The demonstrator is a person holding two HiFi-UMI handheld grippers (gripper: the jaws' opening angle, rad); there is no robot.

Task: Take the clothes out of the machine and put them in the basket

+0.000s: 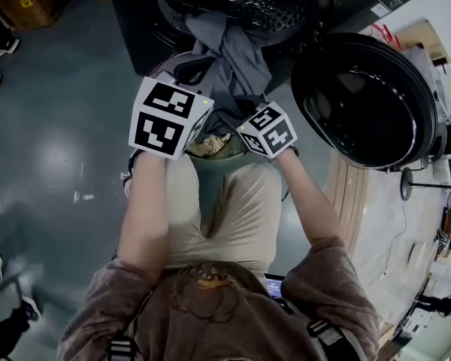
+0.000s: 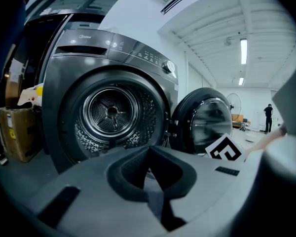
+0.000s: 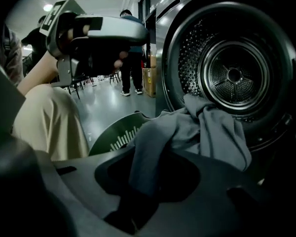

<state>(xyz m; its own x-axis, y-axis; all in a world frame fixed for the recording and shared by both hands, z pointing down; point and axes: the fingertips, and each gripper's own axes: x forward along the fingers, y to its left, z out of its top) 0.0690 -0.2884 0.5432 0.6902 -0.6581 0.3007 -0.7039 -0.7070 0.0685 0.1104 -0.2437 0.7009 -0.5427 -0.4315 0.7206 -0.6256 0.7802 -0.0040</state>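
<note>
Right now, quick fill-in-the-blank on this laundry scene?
The right hand-held gripper is shut on a ___ garment. The garment trails from the ___ of the machine. The machine door stands ___. The basket is ___.
Missing: grey; drum; open; green.

Dim, fisheye-warped; dark vignetted edges

Garment [image 3: 197,132] is matt cloth; drum [image 2: 111,111] glossy metal.
</note>
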